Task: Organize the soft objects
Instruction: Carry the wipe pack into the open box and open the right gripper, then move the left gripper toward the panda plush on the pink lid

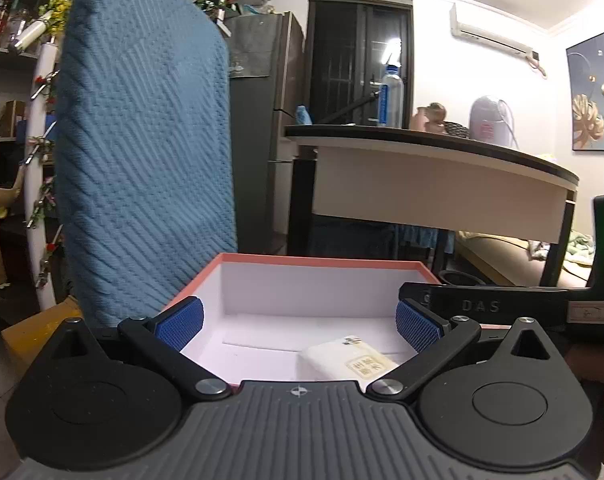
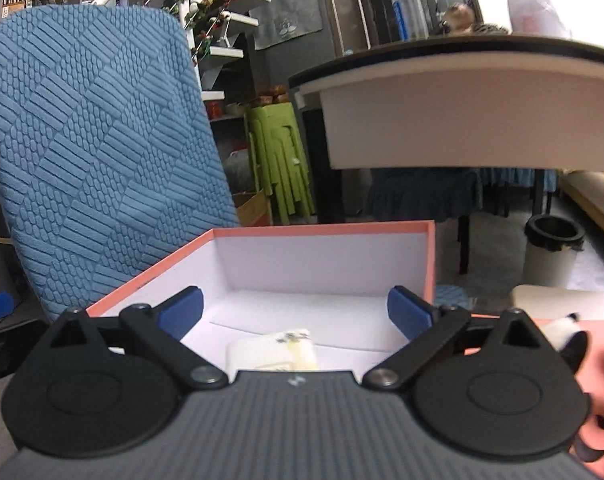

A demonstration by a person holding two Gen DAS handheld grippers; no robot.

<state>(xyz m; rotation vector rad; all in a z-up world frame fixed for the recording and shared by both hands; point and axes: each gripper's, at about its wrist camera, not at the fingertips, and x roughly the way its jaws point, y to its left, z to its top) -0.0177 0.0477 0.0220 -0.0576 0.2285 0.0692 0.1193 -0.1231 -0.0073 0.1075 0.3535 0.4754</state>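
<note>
Left wrist: both grippers (image 1: 299, 322) (image 2: 293, 312) wide, empty; tissue pack (image 1: 344, 362) half-hidden in box (image 1: 318, 261).

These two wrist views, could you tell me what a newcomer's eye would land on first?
Most striking is the open pink box with white walls, straight ahead of both grippers, with a small white folded item lying on its floor. Behind it to the left rises a blue textured chair back. The left gripper and right gripper both stand open and empty over the box's near edge.
</note>
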